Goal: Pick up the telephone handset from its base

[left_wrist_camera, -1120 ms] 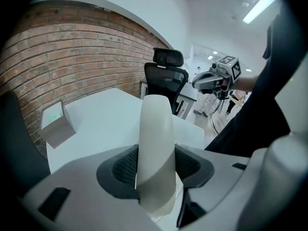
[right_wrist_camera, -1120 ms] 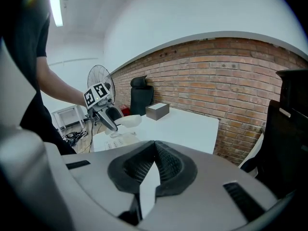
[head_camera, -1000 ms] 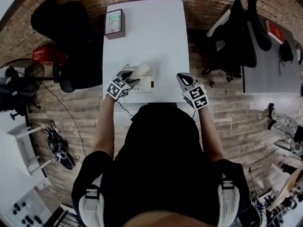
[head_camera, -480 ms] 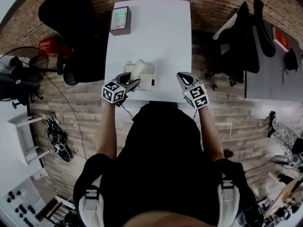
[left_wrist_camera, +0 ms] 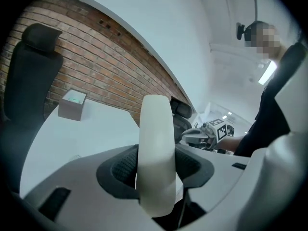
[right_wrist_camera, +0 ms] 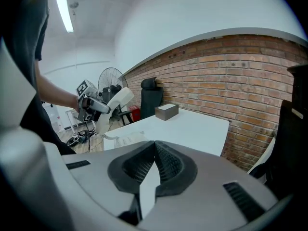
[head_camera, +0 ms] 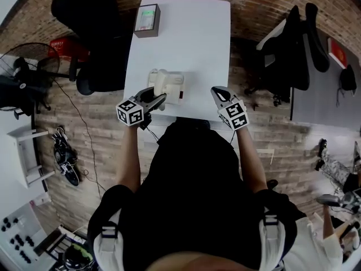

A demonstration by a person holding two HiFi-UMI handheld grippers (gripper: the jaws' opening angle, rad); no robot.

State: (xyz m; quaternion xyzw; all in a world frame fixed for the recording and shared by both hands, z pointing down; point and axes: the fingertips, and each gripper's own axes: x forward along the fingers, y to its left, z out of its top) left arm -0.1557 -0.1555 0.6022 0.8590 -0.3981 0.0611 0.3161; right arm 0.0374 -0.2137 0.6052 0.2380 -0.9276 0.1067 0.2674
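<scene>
The white table (head_camera: 203, 44) runs out from the person toward a brick wall (left_wrist_camera: 96, 57), with plank flooring on both sides. The telephone base (head_camera: 176, 88) sits near the table's front edge. Far beyond the base, at the table's far left corner, stands a small grey box (head_camera: 147, 20) with a green top. Left of the base, off the table, are a black office chair (head_camera: 93, 44) and, further out, a standing fan (head_camera: 34, 66). More dark chairs stand well to the base's right.

From overhead the handset (head_camera: 160, 82) looks like a pale bar over the base's left side, and its height can't be judged. The right gripper view shows it from the side, raised at a tilt above the base with its top end highest. The left gripper view shows none of the base, only the handset's curved back filling the middle.

The left gripper (head_camera: 159, 98), just in front of the base's left side, has its jaws partly spread and clamped on the handset, with the ribbed pads pressing on both sides. The right gripper (head_camera: 216, 91) hovers just right of the base. Its jaw tips meet, and it holds and touches nothing.
</scene>
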